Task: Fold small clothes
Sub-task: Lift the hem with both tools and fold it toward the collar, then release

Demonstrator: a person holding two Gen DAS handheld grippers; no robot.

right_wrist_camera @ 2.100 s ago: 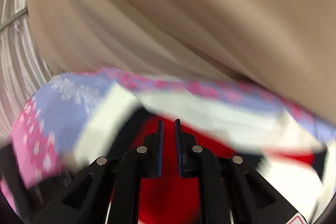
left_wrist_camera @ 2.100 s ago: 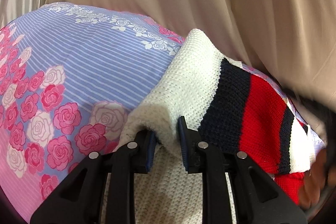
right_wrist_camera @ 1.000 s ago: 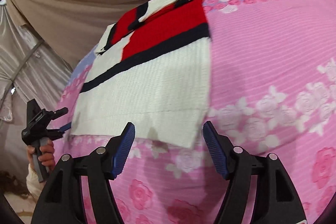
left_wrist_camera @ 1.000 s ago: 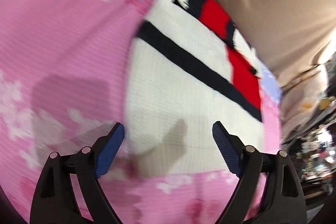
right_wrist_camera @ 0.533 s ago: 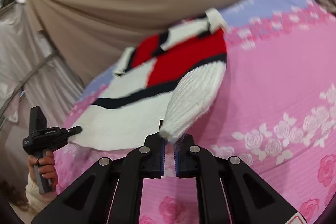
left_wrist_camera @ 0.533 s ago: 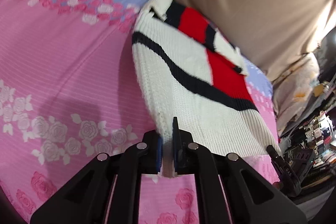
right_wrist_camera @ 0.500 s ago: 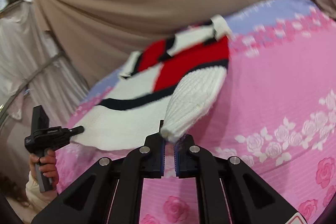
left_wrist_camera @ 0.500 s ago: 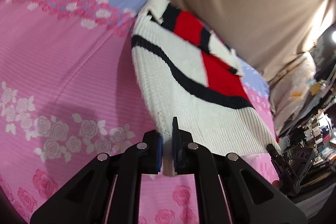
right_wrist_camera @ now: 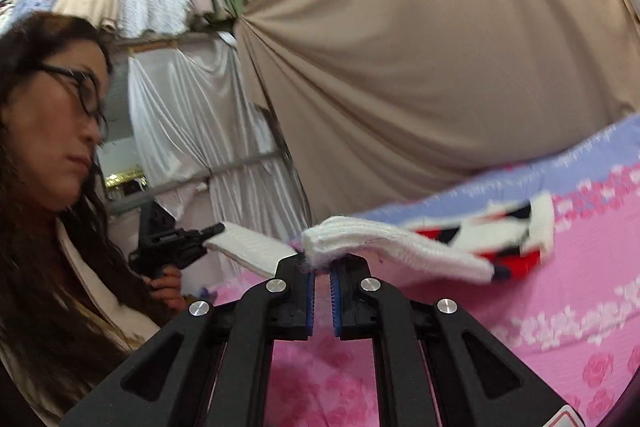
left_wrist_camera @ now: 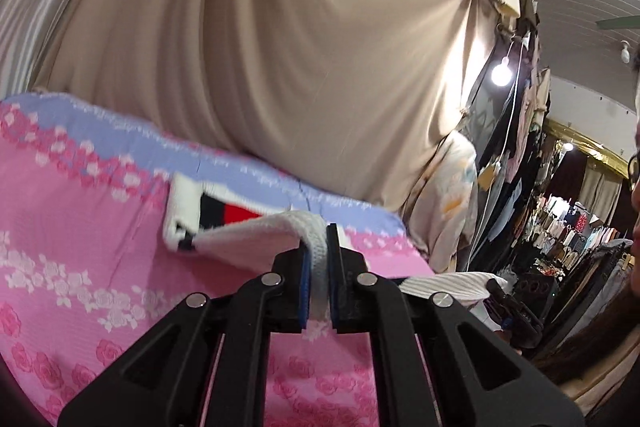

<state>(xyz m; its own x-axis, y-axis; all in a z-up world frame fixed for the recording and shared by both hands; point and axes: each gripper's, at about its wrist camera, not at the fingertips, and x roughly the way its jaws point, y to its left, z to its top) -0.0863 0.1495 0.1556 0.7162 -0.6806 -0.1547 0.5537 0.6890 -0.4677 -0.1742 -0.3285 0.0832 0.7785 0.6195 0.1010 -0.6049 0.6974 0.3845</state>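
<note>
Folding step in hand: sweater [left_wrist_camera: 256, 235] hem lifted off the pink sheet [left_wrist_camera: 80, 227], far end resting there. Left gripper [left_wrist_camera: 316, 279] and right gripper [right_wrist_camera: 320, 275] each pinch a hem corner. Next, judged: carry hem toward collar, level, then release.
</note>
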